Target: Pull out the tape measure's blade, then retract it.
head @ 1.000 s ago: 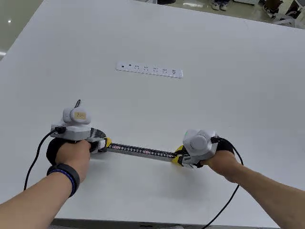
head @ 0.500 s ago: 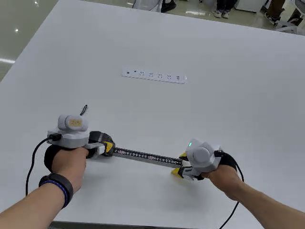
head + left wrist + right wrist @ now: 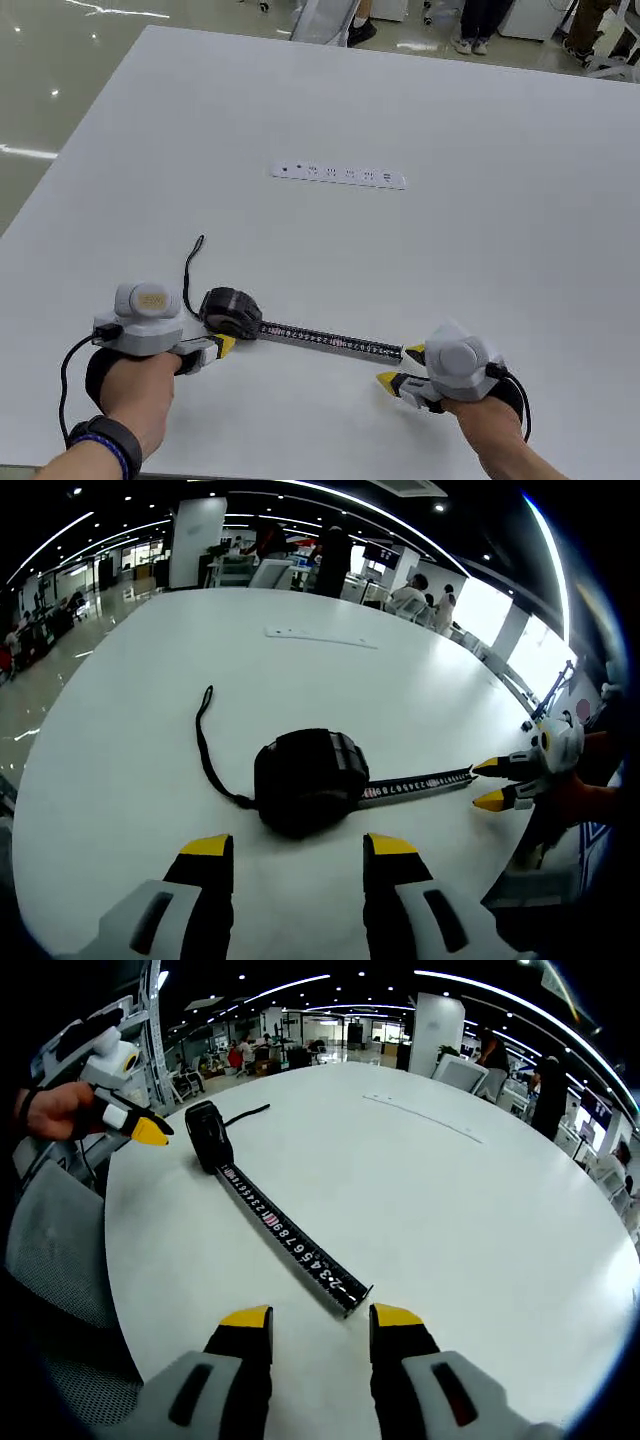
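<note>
lying between hand-held grippers [image 3: 222,345] [image 3: 401,365]: tape measure [image 3: 230,312]

Head view overhead; 2 gripper views low, opposed, sharing tape measure [image 3: 230,312]

The case [image 3: 305,780] and its strap [image 3: 205,745] are black. The blade [image 3: 285,1235] is black with white numbers. The left gripper [image 3: 290,848] and right gripper [image 3: 310,1318] are grey with yellow tips. The table [image 3: 500,250] and power strip [image 3: 340,176] are white.
</note>
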Action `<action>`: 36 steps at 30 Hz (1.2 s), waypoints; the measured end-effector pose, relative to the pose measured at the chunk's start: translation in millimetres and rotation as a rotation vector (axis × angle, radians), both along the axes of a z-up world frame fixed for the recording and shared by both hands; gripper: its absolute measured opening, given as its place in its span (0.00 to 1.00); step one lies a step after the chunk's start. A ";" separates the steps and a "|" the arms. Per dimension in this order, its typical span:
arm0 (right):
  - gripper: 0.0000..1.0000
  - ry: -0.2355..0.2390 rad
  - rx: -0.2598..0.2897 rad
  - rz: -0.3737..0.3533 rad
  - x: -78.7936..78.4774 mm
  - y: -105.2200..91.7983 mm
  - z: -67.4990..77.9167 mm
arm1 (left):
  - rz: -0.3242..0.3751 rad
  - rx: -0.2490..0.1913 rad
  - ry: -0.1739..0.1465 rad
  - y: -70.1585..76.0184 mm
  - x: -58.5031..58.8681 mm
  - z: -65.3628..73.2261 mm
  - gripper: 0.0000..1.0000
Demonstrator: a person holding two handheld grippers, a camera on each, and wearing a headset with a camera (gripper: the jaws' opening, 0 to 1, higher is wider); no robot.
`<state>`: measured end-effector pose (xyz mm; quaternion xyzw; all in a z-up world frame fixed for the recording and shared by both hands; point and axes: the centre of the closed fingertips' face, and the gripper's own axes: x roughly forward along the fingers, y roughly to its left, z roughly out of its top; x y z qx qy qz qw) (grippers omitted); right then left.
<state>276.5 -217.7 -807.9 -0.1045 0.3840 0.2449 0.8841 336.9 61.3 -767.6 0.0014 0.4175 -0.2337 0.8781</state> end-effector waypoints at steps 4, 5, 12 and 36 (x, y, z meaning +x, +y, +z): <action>0.40 -0.006 0.026 -0.035 -8.7 -0.6 3.0 | -0.029 -0.005 -0.031 4.7 -0.3 4.9 0.49; 0.40 -0.009 0.031 -0.041 -10.2 -0.7 3.1 | -0.035 -0.008 -0.036 5.2 -0.5 6.5 0.49; 0.43 -0.029 0.077 -0.081 -21.1 3.4 11.8 | -0.114 -0.013 -0.086 12.0 -7.2 21.8 0.51; 0.56 -0.067 0.180 -0.141 -53.8 22.1 44.0 | -0.176 -0.049 -0.175 45.5 -31.7 63.0 0.65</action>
